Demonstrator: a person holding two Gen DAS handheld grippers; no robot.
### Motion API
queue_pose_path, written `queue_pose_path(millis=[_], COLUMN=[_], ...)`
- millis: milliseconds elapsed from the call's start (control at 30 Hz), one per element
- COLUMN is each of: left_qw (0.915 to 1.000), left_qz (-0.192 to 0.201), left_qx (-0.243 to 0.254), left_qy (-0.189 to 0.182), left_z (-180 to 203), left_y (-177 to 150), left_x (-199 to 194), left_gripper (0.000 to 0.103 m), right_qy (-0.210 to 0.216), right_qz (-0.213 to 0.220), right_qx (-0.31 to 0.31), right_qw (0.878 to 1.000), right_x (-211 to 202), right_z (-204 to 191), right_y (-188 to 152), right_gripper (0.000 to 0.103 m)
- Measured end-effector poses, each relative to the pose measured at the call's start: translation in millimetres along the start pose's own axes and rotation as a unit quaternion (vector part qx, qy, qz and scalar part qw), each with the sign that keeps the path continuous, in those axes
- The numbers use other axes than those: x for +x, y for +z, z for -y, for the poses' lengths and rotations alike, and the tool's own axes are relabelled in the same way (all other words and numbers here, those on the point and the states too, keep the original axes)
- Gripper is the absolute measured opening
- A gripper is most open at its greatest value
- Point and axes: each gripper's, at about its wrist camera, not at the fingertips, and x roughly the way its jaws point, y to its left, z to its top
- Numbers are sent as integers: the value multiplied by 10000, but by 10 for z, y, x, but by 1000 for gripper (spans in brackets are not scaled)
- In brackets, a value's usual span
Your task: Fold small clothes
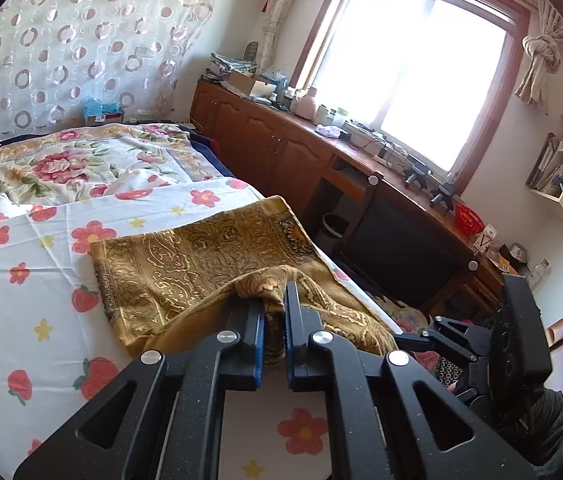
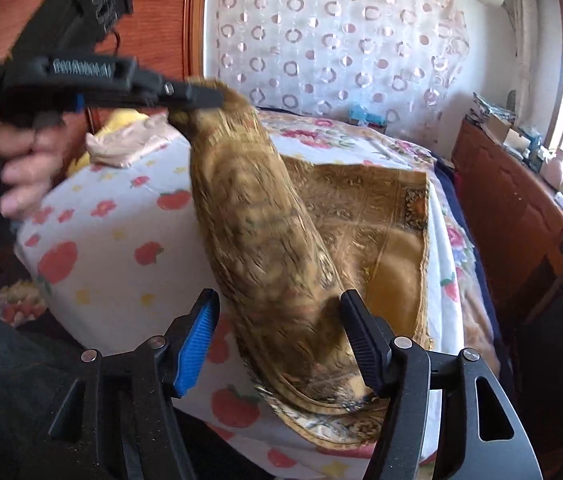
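A corner of the gold cloth (image 1: 209, 264) is pinched in the closed left gripper (image 1: 273, 304) and lifted off the bed (image 1: 41, 288). The right gripper (image 2: 277, 336) is held open, cloth hanging between its fingers, the rest spread on the bed.

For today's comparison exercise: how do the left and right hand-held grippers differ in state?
The left hand-held gripper is shut on the gold cloth, lifting a corner; the right hand-held gripper is open, with cloth between its fingers unpinched. Both are black with blue pads.
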Motion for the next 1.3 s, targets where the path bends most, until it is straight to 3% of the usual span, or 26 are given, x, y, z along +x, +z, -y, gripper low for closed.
queue_pose_path(millis=[233, 533, 567, 600, 667, 700, 900, 1067, 1133, 1200, 1233, 1300], left_qw=[9998, 9994, 9993, 9992, 9989, 9986, 9962, 9929, 9928, 9918, 9918, 9922], left_qz=[91, 142, 154, 160, 192, 222, 341, 86, 35, 121, 163, 125], left_qx=[-191, -313, -317, -320, -336, -335, -526, -581, -518, -420, -384, -403], left_qy=[-29, 93, 129, 156, 258, 345, 605, 1031, 1079, 1198, 1211, 1175], left_z=[-88, -206, -223, -236, -281, -309, -580, -857, -913, -922, -928, -960], left_y=[17, -1, -7, -9, -7, 1, 132, 282, 290, 264, 233, 185], left_x=[12, 7, 5, 2, -7, -20, -54, 165, 209, 177, 151, 113], left_gripper=[8, 8, 8, 8, 8, 8, 8, 9, 19, 42, 46, 73], right_qy=[45, -438, -426, -446, -474, -481, -483, -557, -535, -462, -436, -378], right_qz=[-305, -620, -627, -615, -565, -437, 331, 426, 264, 105, 33, -134], right_qx=[-112, -360, -353, -350, -315, -278, -244, -473, -454, -240, -129, 153], right_qw=[9995, 9965, 9965, 9965, 9968, 9975, 9980, 9964, 9972, 9986, 9990, 9991], right_x=[224, 327, 329, 328, 305, 258, 151, 460, 713, 976, 1088, 1262], right_z=[31, 131, 164, 196, 258, 295, 484, 507, 538, 624, 657, 721], right_y=[-24, -104, -105, -97, -52, -3, 507, 1032, 1187, 1290, 1327, 1376], right_gripper=[65, 65, 60, 39, 15, 11, 7, 7, 7, 8, 8, 21])
